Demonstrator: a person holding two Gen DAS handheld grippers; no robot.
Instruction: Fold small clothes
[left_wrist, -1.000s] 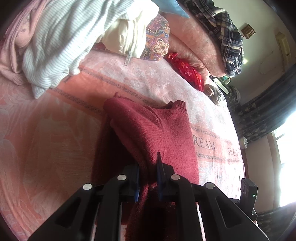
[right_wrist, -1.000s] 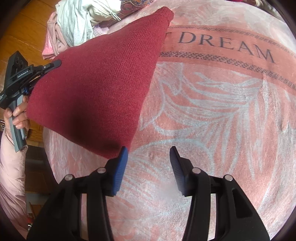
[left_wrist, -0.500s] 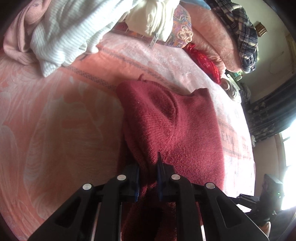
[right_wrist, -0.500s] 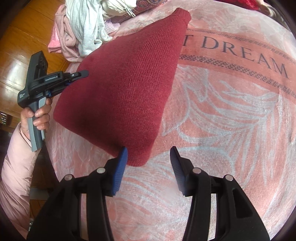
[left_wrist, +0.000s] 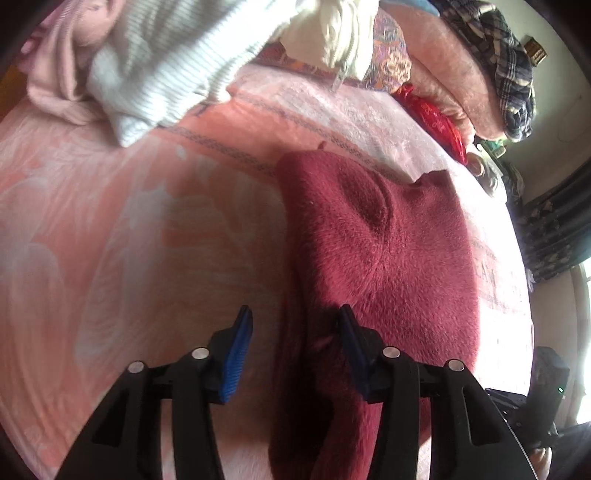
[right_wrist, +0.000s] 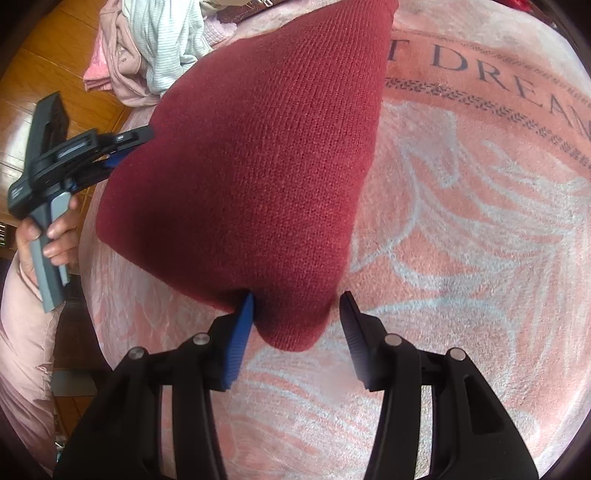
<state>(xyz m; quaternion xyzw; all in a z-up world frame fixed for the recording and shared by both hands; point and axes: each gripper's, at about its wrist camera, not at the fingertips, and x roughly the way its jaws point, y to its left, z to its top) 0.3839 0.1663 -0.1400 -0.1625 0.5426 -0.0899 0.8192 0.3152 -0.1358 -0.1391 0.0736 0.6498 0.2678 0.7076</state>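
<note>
Left gripper (left_wrist: 291, 343): jaws spread wide, nothing between the pads, one blue pad over bare blanket and the other at the sweater's near edge. Right gripper (right_wrist: 297, 325): jaws also spread, and the sweater's lower corner sits in the gap between them, not pinched yet as far as you can tell; the left pad looks to touch the knit, the right pad is just clear of it. Maroon knit sweater (right_wrist: 258, 155): lies folded flat on the pink "DREAM" blanket (right_wrist: 480, 221), one long fold edge running up toward the lettering. From the left wrist view the sweater's top layer shows a shallow dimple and a hanging lower edge near you. Pile of unfolded clothes (left_wrist: 155, 62) sits well apart at the far side, with a plaid garment (left_wrist: 506, 55) on the pink bedding beyond. Step in hand, by your reading: one fold is laid down, your left side is free of the cloth, and your right side is lining up on the corner for the next fold. Next move calls for you to close the right jaws squarely on that corner, catching all layers, then find a matching grip with the left along the near edge so the cloth lifts evenly. Watch for catching only the top layer; loose knit will slide and skew the fold.
</note>
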